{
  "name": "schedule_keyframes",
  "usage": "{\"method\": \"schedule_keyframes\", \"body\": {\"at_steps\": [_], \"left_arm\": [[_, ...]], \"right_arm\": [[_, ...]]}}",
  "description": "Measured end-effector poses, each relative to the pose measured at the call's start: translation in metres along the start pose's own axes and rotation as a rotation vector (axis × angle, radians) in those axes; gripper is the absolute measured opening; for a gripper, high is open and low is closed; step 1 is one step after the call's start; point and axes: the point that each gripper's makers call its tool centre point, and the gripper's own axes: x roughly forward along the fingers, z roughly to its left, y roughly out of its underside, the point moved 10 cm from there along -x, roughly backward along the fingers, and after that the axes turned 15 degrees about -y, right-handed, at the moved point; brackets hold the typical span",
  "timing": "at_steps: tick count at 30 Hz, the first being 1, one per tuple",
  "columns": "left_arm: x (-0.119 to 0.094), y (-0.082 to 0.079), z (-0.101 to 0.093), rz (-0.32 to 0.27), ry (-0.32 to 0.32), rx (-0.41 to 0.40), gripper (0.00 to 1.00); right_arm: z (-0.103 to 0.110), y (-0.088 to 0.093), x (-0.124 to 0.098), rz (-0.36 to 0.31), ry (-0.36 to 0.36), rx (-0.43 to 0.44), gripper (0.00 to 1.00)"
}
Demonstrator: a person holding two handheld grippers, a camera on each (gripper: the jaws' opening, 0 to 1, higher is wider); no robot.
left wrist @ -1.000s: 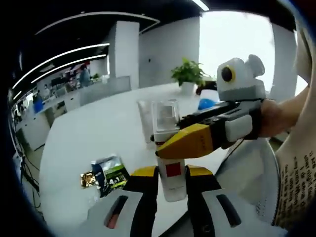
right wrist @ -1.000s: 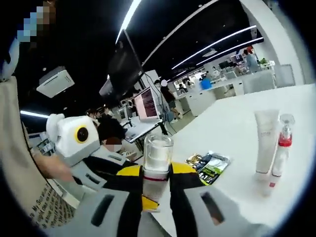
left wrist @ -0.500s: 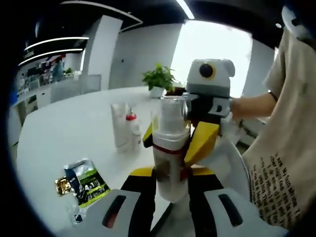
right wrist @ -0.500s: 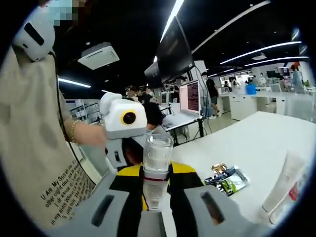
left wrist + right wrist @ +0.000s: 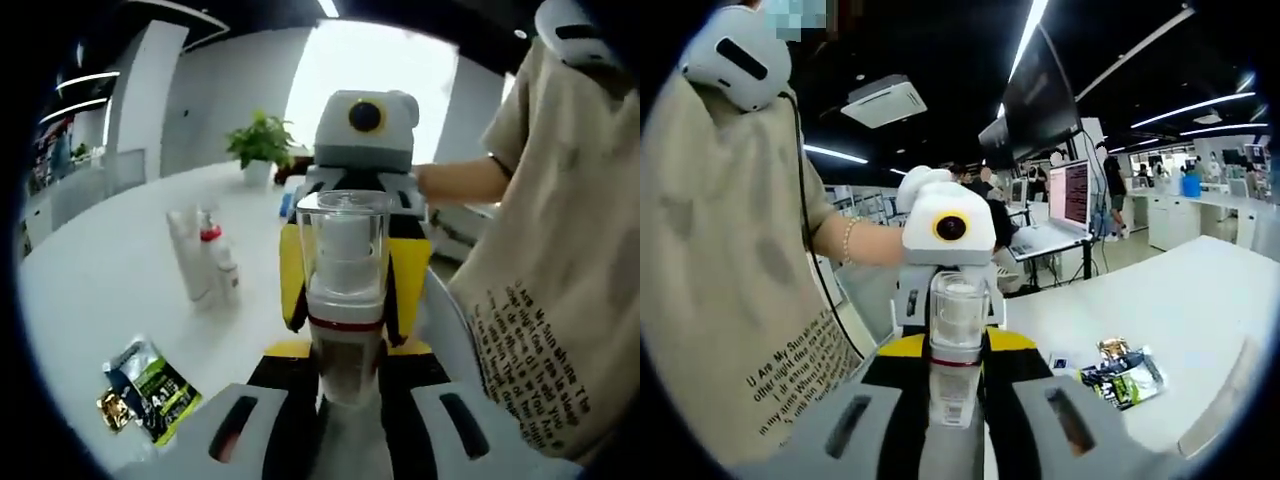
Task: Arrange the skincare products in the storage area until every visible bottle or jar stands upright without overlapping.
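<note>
A pump bottle with a clear cap, white body and red band is held up in the air between both grippers. In the left gripper view my left gripper is shut on its lower body. The right gripper faces it head-on, its yellow jaws flanking the bottle. In the right gripper view my right gripper is shut on the same bottle, with the left gripper straight behind it. A white tube and a red-collared spray bottle stand upright together on the white table.
A green and gold sachet lies flat on the table near its front edge, also the sachet in the right gripper view. A potted plant stands at the far side. A person in a beige printed shirt stands close by.
Both grippers have swung round to face each other head-on, with the clear-capped bottle between them. The tube and spray bottle have slid left in the left gripper view as the camera turned.
</note>
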Motion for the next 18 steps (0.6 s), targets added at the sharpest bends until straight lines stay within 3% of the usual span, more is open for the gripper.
{"method": "schedule_keyframes", "body": {"at_steps": [4, 11, 18], "left_arm": [[0.004, 0.001, 0.001, 0.005, -0.009, 0.014, 0.19], [0.012, 0.008, 0.009, 0.013, -0.089, 0.054, 0.18], [0.028, 0.018, 0.017, 0.062, -0.149, 0.104, 0.19]], "right_arm": [[-0.003, 0.002, -0.001, 0.025, -0.002, -0.008, 0.19], [-0.011, 0.008, -0.003, 0.091, 0.031, -0.027, 0.19], [-0.019, 0.022, -0.005, 0.182, 0.072, -0.039, 0.19]]}}
